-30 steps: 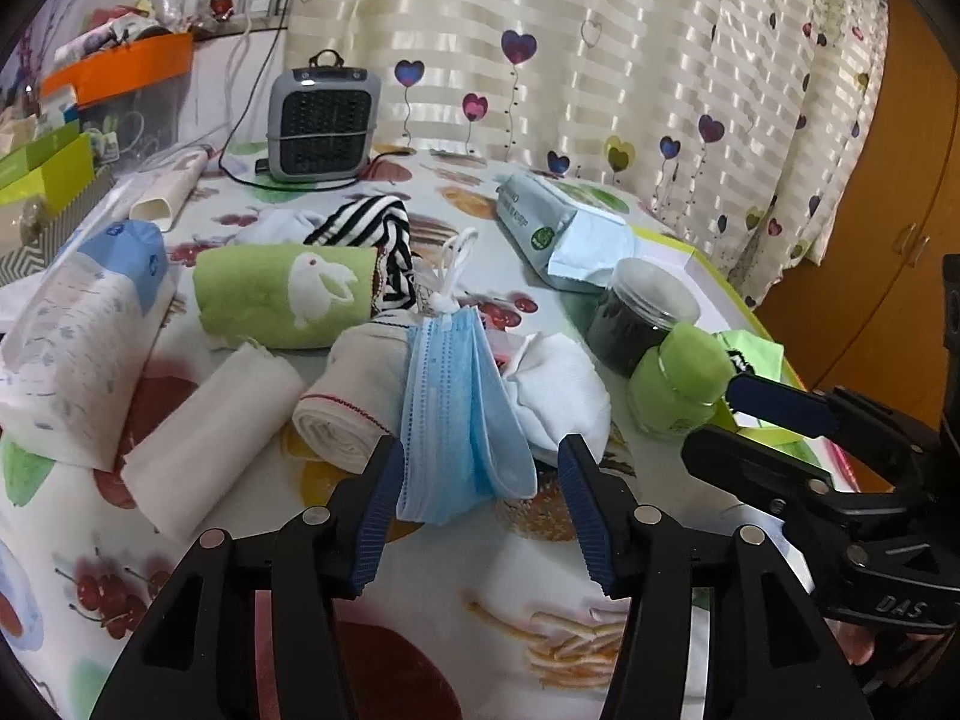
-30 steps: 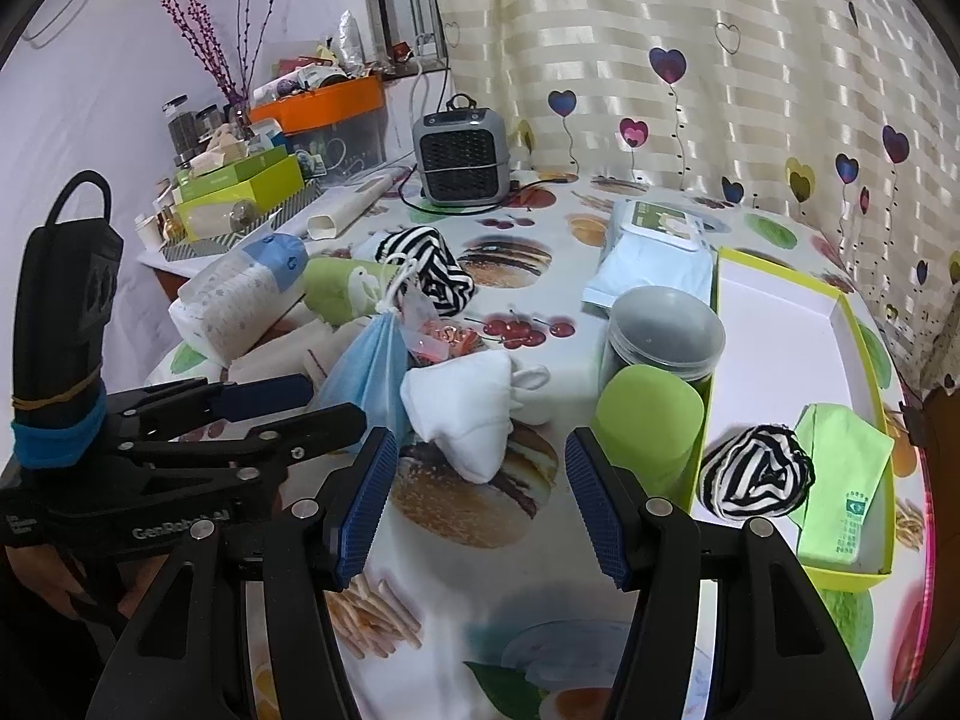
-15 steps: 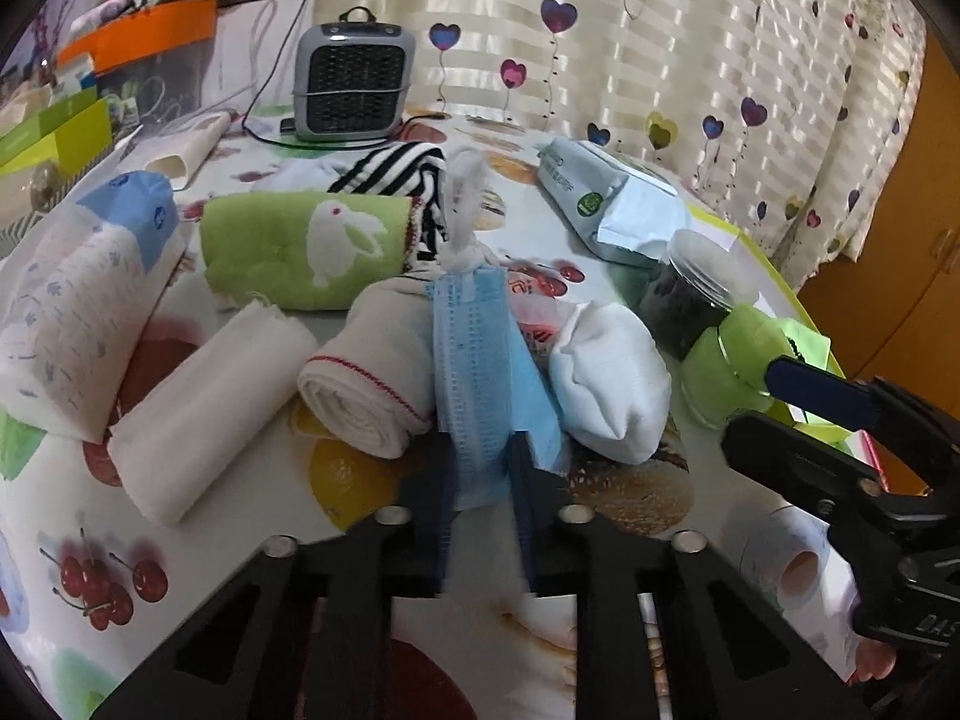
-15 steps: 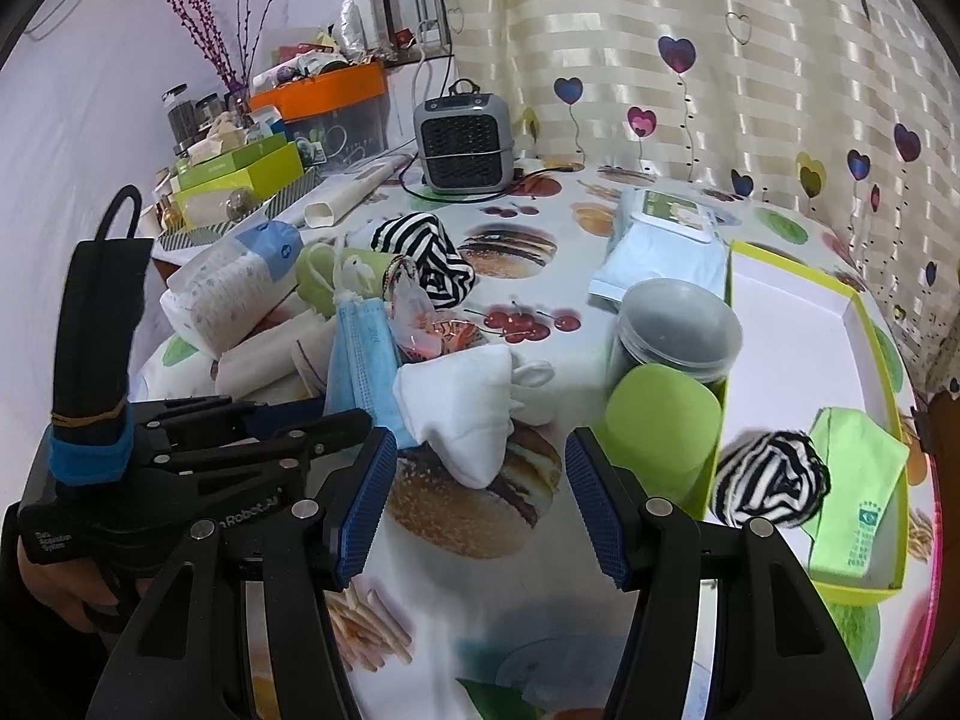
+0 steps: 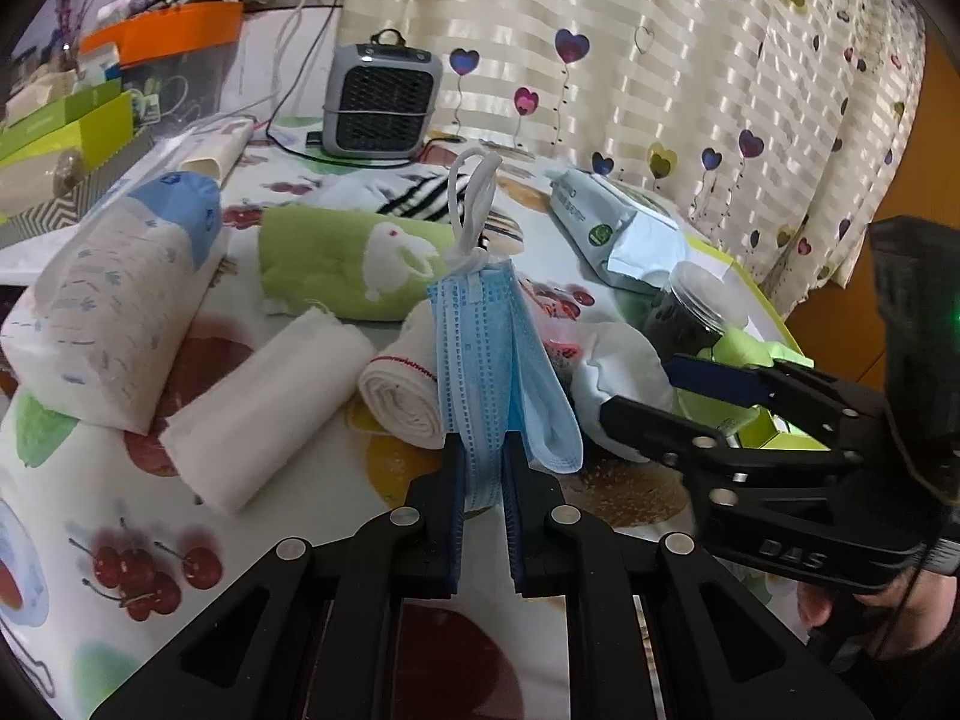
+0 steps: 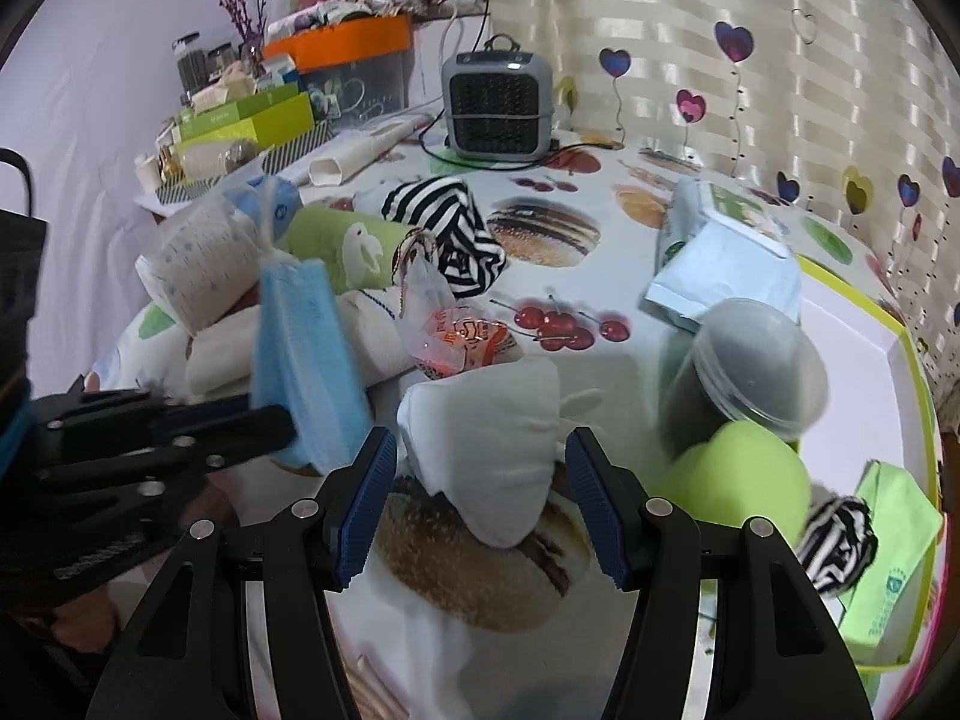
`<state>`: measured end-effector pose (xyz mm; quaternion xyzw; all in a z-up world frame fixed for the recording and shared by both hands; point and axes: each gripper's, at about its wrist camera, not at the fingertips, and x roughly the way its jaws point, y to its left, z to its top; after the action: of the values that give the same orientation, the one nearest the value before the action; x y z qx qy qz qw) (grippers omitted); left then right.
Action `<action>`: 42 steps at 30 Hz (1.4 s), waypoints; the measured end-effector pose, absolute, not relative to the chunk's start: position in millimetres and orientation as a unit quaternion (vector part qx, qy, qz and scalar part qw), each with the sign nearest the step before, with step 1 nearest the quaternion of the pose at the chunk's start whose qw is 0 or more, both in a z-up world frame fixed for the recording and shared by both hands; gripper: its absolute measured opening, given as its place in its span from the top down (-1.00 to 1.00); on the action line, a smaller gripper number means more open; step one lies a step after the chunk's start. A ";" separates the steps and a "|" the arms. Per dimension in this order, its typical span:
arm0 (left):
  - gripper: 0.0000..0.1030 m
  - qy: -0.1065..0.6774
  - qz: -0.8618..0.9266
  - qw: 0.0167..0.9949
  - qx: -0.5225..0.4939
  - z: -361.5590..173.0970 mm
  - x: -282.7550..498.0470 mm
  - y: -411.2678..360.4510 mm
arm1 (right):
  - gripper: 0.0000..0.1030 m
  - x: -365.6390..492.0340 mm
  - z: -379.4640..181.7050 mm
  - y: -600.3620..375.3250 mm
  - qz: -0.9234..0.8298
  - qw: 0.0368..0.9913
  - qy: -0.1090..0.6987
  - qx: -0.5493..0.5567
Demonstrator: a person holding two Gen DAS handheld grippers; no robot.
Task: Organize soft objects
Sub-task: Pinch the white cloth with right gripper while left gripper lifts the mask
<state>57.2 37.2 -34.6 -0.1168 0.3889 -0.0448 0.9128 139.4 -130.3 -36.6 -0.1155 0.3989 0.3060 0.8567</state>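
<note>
My left gripper (image 5: 483, 468) is shut on the lower end of a bundle of blue face masks (image 5: 480, 348), which stands up from the jaws with its white ear loops on top. In the right wrist view the masks (image 6: 306, 348) hang at the left, held by the left gripper (image 6: 264, 420). My right gripper (image 6: 480, 480) is open. A white soft cloth bundle (image 6: 486, 432) lies on the table between its fingers, with the pads apart from it. The left wrist view shows the right gripper (image 5: 642, 387) beside that white bundle (image 5: 618, 366).
Beside the masks lie a green rabbit towel (image 5: 348, 258), two rolled white towels (image 5: 264, 396), a tissue pack (image 5: 114, 312) and a striped cloth (image 6: 450, 228). A jar (image 6: 750, 372) and a green cup (image 6: 738, 480) stand by the yellow-green box (image 6: 900, 360) holding a striped ball (image 6: 834, 540).
The left jaws closed on the blue masks and stood them up. The right gripper moved forward and down, bringing the white bundle between its open fingers.
</note>
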 end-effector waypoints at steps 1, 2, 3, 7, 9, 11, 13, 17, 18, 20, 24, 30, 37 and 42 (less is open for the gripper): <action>0.79 0.388 -0.044 0.913 -0.118 -34.1 56.4 39.2 | -0.16 139.8 -37.3 -128.1 0.304 0.857 0.398 -0.120; 0.79 0.388 -0.042 0.913 -0.118 -33.8 55.9 40.7 | -0.16 139.6 -37.8 -125.2 0.305 0.857 0.396 -0.125; 0.79 0.388 -0.041 0.913 -0.119 -33.7 56.2 42.3 | -0.16 139.7 -37.9 -123.6 0.307 0.856 0.396 -0.127; 0.79 0.385 -0.040 0.914 -0.122 -32.4 56.0 46.9 | -0.16 136.0 -36.9 -111.8 0.285 0.862 0.382 -0.172; 0.79 0.383 -0.039 0.915 -0.124 -31.9 55.9 48.9 | -0.16 135.9 -36.5 -108.1 0.284 0.861 0.379 -0.183; 0.79 0.383 -0.038 0.915 -0.124 -32.0 56.3 50.0 | -0.16 138.7 -38.4 -106.0 0.280 0.859 0.384 -0.188; 0.79 0.383 -0.038 0.914 -0.124 -32.0 56.7 50.5 | -0.16 140.8 -39.4 -105.5 0.278 0.858 0.389 -0.188; 0.79 0.384 -0.037 0.914 -0.124 -32.4 57.2 51.7 | 0.16 139.6 -40.1 -102.5 0.283 0.855 0.389 -0.194; 0.79 0.384 -0.037 0.914 -0.124 -32.4 57.3 51.7 | 0.22 138.6 -39.8 -102.5 0.286 0.854 0.388 -0.195; 0.79 0.384 -0.036 0.914 -0.125 -32.4 56.9 52.4 | 0.35 137.5 -38.4 -101.9 0.292 0.854 0.386 -0.191; 0.79 0.380 -0.031 0.916 -0.123 -29.1 53.4 53.8 | 0.43 132.3 -32.3 -106.1 0.302 0.857 0.379 -0.175; 0.79 0.370 -0.023 0.921 -0.117 -18.3 44.4 50.9 | 0.43 120.5 -15.8 -116.6 0.319 0.866 0.359 -0.141; 0.79 0.358 -0.013 0.928 -0.106 -4.9 32.6 44.9 | 0.43 100.9 8.2 -130.5 0.336 0.877 0.327 -0.105; 0.79 0.345 -0.006 0.933 -0.096 7.2 25.8 38.8 | 0.44 91.5 20.7 -142.5 0.339 0.885 0.308 -0.082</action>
<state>25.8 38.8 7.2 -0.0964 0.3454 -0.0059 0.9335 91.5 -142.5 20.7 -0.0817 0.3083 0.3386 0.8852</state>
